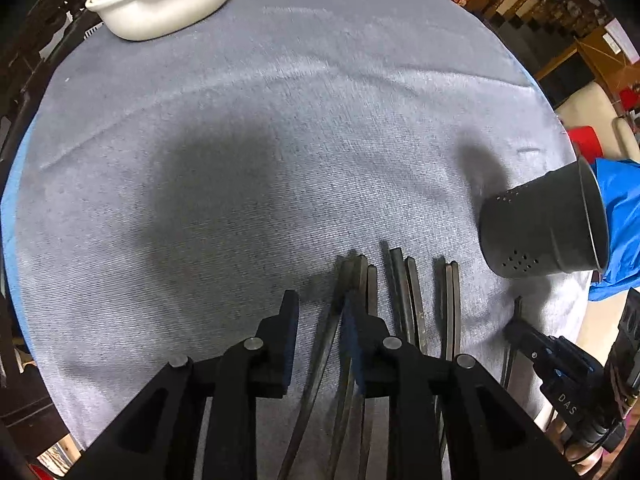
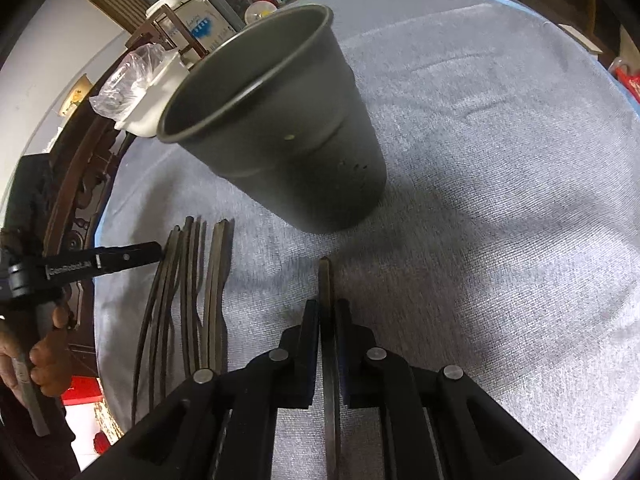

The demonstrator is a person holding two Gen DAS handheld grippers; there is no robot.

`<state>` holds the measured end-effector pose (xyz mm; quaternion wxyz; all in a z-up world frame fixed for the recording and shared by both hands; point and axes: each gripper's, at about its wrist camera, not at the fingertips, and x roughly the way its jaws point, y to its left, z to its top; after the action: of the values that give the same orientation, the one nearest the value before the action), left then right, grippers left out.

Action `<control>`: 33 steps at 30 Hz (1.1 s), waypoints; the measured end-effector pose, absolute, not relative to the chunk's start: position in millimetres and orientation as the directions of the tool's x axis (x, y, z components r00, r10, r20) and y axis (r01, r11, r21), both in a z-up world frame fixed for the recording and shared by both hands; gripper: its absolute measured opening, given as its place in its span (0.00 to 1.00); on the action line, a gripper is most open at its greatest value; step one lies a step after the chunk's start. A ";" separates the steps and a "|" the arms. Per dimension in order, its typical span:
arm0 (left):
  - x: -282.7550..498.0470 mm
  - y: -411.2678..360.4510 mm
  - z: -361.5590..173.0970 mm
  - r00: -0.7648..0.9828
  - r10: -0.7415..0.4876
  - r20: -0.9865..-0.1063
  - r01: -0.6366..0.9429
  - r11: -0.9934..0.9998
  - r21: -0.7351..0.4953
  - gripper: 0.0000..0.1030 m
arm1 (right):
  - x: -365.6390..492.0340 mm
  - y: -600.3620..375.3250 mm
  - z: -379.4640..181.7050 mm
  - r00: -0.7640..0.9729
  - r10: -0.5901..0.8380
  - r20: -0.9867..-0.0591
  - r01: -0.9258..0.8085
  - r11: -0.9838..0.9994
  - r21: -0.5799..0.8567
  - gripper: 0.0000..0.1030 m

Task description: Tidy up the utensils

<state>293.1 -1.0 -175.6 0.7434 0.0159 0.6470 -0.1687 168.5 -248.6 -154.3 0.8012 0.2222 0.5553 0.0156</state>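
A round counter (image 1: 320,120) covered in grey-blue cloth carries a row of dark utensil handles (image 1: 400,300) lying side by side near its near edge. The left gripper (image 1: 320,312) hangs over that row with its jaws parted and nothing pinched; one finger stands on bare cloth, the other over the leftmost handles. The right gripper (image 2: 328,320) is clenched on a single dark utensil (image 2: 326,280), whose tip juts out past the pads just beside the row, lying apart from the others. A dark perforated holder (image 2: 280,128) stands upright on the cloth just beyond that tip. A white dish (image 1: 160,4) with crumpled clear plastic sits at the far edge of the counter.
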 end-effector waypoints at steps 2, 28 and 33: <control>294.5 -4.0 -180.3 0.106 -0.221 -0.969 0.273 0.944 -0.186 0.23 | 169.7 -247.4 -153.8 0.381 0.266 -0.886 0.219 0.905 0.365 0.11; 269.3 2.3 -120.5 0.281 -0.267 -0.922 0.281 0.941 -0.188 0.06 | 148.1 -234.6 -112.9 0.518 0.278 -0.809 0.097 0.920 0.379 0.06; 243.4 8.2 -66.7 0.374 -0.310 -0.874 0.306 0.931 -0.199 0.06 | 128.8 -233.0 -81.2 0.604 0.304 -0.736 0.034 0.914 0.405 0.06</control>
<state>243.4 8.2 -66.7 0.8288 -0.0017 0.5278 -0.1858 128.8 -233.0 -81.2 0.8746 0.1930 0.4381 0.0773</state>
